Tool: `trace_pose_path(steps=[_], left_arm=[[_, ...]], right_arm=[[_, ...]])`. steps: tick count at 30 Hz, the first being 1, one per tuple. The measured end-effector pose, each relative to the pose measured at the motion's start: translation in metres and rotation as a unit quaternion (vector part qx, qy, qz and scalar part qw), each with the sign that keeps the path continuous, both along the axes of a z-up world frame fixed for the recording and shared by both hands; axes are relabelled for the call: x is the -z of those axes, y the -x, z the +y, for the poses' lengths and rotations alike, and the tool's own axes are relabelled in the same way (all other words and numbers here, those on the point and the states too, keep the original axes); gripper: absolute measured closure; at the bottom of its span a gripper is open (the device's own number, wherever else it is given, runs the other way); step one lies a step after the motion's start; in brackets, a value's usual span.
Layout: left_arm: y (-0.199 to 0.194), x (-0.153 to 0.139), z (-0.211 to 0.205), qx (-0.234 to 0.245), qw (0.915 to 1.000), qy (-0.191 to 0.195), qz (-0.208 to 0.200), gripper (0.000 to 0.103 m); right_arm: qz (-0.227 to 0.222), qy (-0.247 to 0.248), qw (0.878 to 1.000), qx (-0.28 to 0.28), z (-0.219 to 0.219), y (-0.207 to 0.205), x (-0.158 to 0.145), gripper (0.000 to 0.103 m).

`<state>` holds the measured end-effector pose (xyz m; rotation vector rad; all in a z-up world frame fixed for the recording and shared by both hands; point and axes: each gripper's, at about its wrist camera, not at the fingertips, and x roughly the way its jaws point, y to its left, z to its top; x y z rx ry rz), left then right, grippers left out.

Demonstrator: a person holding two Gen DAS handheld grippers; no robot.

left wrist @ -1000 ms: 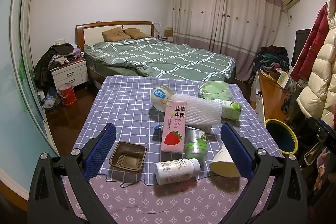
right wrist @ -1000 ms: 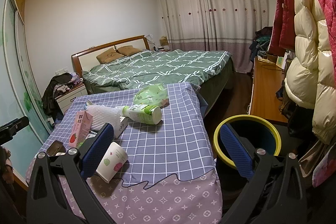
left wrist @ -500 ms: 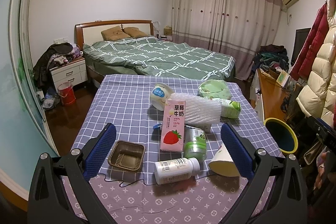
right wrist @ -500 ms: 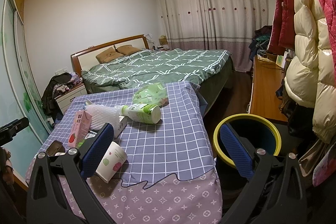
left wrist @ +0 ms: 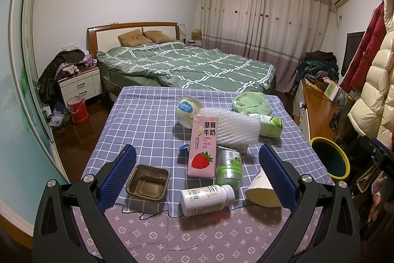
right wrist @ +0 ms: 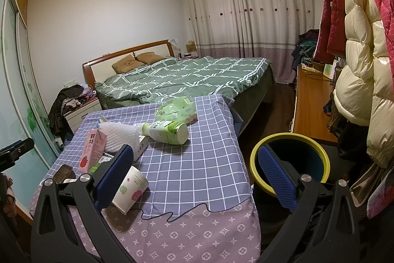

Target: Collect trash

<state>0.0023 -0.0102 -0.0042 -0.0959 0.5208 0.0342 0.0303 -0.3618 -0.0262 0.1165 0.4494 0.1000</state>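
Trash lies on a table with a checked cloth (left wrist: 147, 125): a brown plastic tray (left wrist: 147, 182), a white bottle (left wrist: 206, 196) on its side, a pink strawberry milk carton (left wrist: 203, 149), a green jar (left wrist: 229, 170), a paper cup (left wrist: 262, 190) on its side, white foam wrap (left wrist: 236, 127), a yogurt tub (left wrist: 188, 110), a green bottle (right wrist: 168, 131) and a green bag (right wrist: 177, 109). A yellow-rimmed bin (right wrist: 290, 164) stands to the table's right. My left gripper (left wrist: 195, 175) is open above the near trash. My right gripper (right wrist: 194, 171) is open, between cup (right wrist: 130, 190) and bin.
A bed with a green quilt (left wrist: 187, 65) stands beyond the table. A wooden desk (right wrist: 310, 102) and hanging coats (right wrist: 362, 41) are to the right. A nightstand (left wrist: 80, 86) and a red bucket (left wrist: 78, 109) are at the left.
Both views have shifted only slightly. Nothing was grasped or moved on the table.
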Motion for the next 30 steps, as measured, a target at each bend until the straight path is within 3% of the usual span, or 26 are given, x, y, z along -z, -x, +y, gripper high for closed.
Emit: trace_pose_path(steps=[14, 30], left_arm=[[-0.055, 0.012, 0.014, 0.000, 0.9997, 0.009, 0.022, 0.005], [-0.166, 0.017, 0.058, -0.009, 0.9998, 0.011, -0.010, 0.005]], right_arm=[[0.036, -0.001, 0.999, 0.005, 0.003, -0.040, 0.016, 0.006], [0.074, 0.032, 0.997, -0.021, 0.050, -0.171, 0.024, 0.006]])
